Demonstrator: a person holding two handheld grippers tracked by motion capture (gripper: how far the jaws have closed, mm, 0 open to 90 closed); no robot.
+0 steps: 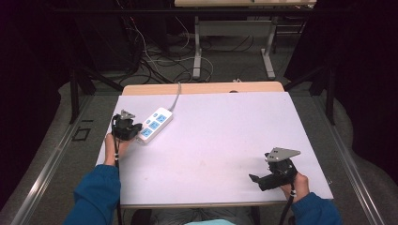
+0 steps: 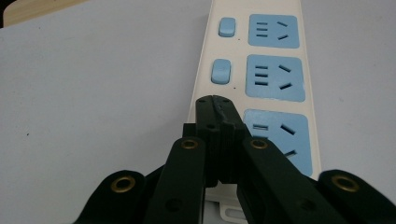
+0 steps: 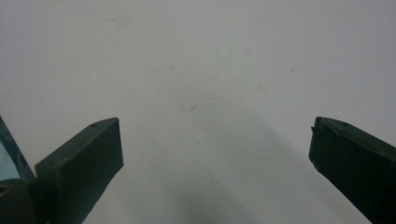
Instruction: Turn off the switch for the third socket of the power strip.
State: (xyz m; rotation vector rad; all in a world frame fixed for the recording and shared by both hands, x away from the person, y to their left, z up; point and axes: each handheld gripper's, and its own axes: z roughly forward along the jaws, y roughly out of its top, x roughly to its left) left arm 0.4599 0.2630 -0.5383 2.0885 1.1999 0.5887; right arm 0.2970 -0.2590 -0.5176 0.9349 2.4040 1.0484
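Where the white plastic power strip with three pale blue sockets and small blue switches [image 1: 155, 124] lies, near the far left corner of the table, it runs aslant, its near end toward the left edge and its far end pointing to the middle of the far edge. A grey cable [image 1: 175, 98] leaves that far end and goes off over the far edge of the table. The black left gripper [image 1: 133, 132] sits at the strip's near end, held in a hand [image 1: 114, 145] that comes out of a blue sleeve [image 1: 96, 194]. In the left gripper view its two jaws are pressed together with nothing between them, and their joined tips [image 2: 214, 105] lie over the nearest of the three sockets [image 2: 280, 140], at the side where the switches [image 2: 221, 72] run; whether the tips press on the plastic or stand just above it I cannot tell. The other two sockets stretch away beyond them.

The strip rests on a pale lilac sheet that covers the tabletop [image 1: 216, 140], with a band of light wood [image 1: 202, 88] showing along the far edge.

Well apart from all this, near the near right corner, the black right gripper [image 1: 256, 180] lies low over the sheet in the other hand [image 1: 295, 185], a grey three-cornered plate [image 1: 280, 153] on top of it. Its jaws point left and, in the right gripper view, stand spread wide over bare sheet [image 3: 201, 70], holding nothing.
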